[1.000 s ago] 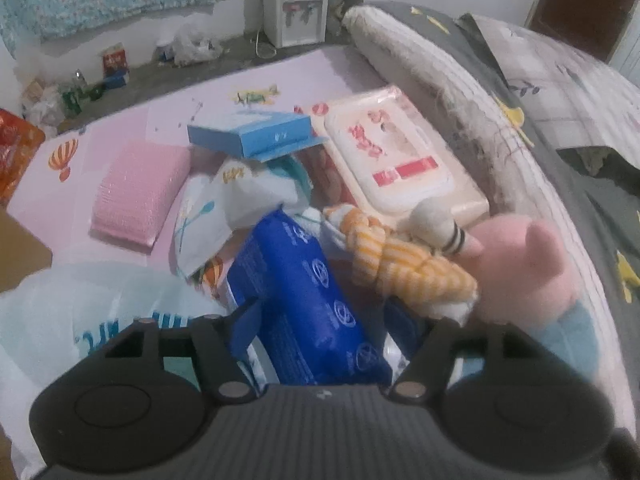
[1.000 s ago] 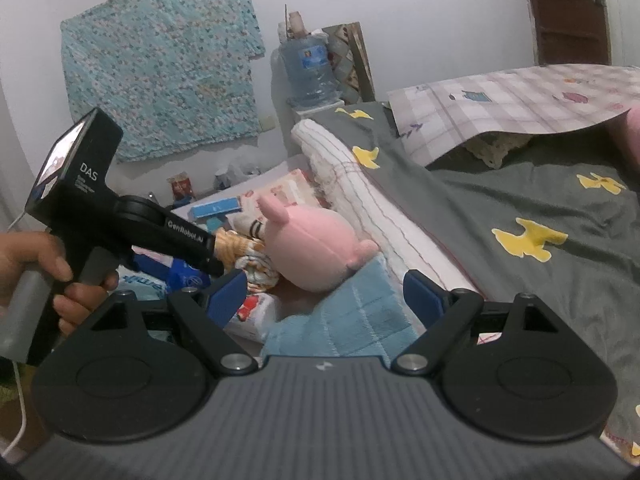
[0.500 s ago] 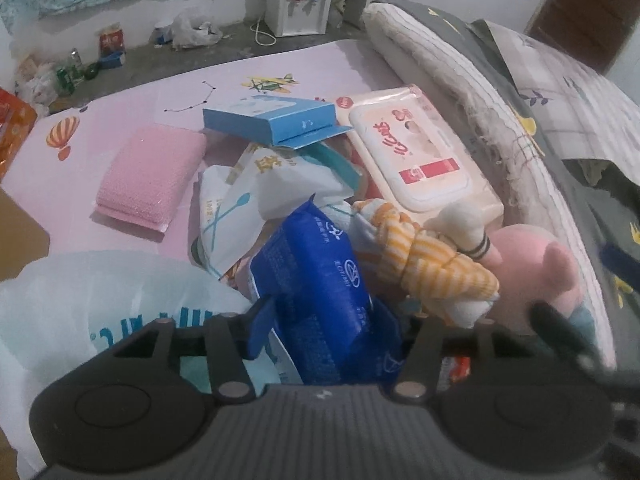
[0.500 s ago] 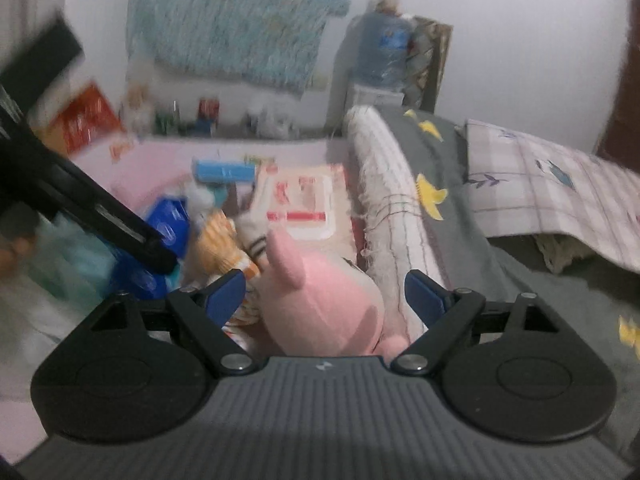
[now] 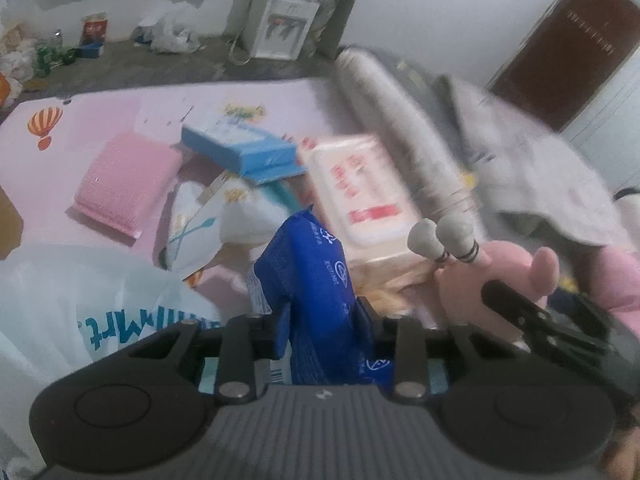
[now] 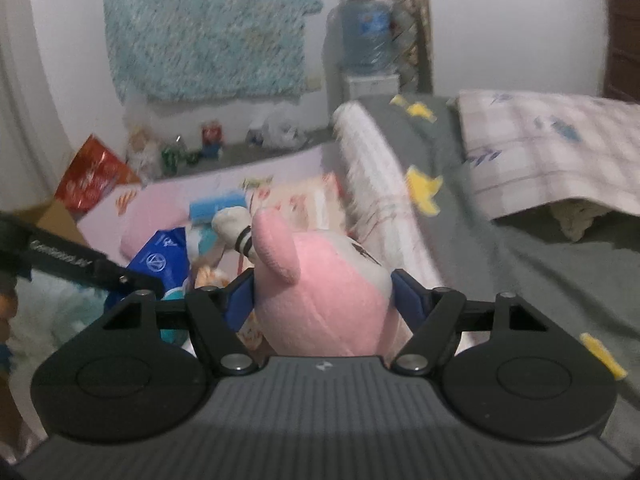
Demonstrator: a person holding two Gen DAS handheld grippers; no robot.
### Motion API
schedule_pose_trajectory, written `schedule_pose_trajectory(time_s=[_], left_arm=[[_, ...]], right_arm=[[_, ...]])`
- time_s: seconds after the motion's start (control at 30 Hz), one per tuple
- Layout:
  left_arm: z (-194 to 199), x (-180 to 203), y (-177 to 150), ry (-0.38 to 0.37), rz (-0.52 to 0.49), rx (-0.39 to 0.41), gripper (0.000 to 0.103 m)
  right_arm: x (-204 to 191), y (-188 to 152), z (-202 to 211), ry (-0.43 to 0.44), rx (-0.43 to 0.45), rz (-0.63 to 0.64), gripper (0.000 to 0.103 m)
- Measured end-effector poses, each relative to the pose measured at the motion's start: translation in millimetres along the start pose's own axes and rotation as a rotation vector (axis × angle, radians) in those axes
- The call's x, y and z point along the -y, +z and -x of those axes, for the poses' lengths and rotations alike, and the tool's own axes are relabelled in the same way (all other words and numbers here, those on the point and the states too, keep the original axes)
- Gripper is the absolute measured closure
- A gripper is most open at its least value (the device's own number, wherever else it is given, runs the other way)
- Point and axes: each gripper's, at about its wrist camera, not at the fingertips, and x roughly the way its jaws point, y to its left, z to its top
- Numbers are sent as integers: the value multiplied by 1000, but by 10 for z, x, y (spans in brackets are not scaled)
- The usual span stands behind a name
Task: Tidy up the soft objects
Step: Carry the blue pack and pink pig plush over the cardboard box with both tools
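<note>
Pink mat (image 5: 100, 120) crowded: left jaws pinch blue pack (image 5: 316, 280), right jaws closing round pink plush (image 6: 328, 288).

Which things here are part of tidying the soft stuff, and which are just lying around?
In the job:
blue soft pack, clamped in the left gripper
pink plush toy, between the right gripper fingers, which have been closing
white plastic bag

Lying about:
blue box
water dispenser
</note>
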Motion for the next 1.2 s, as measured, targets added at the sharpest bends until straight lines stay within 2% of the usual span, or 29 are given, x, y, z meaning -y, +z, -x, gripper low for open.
schedule_pose_trajectory(time_s=[0.13,0.27,0.37,0.47,0.57,0.67,0.83,0.93,1.03,1.2], left_arm=[[386,63,1,-98,18,67,70],[855,69,-27,-160,30,135,70],[1299,-38,-75,-192,47,196,71],[1735,-233,-149,-183,67,268,71],[2153,-476,-226,-119,86,340,71],[2436,-802,-332,-8,125,402,71],[2543,-1475,-420,176,234,433,71],[2418,-1900,-401,257,297,414,71],[2277,-2317,-343,313,350,374,71],[1996,-2868,-232,402,354,297,71]], right_arm=[[-37,157,409,9,76,-20,32],[-231,303,800,42,137,-10,32],[-468,411,1058,111,171,4,32],[-778,524,1219,201,185,16,32],[-1160,664,1240,328,166,11,32],[-1686,794,1159,452,125,10,32],[-2668,903,722,598,-5,0,32],[-3237,896,301,625,-130,-31,32],[-3712,812,-140,607,-253,-57,32],[-4322,545,-613,548,-384,-101,32]])
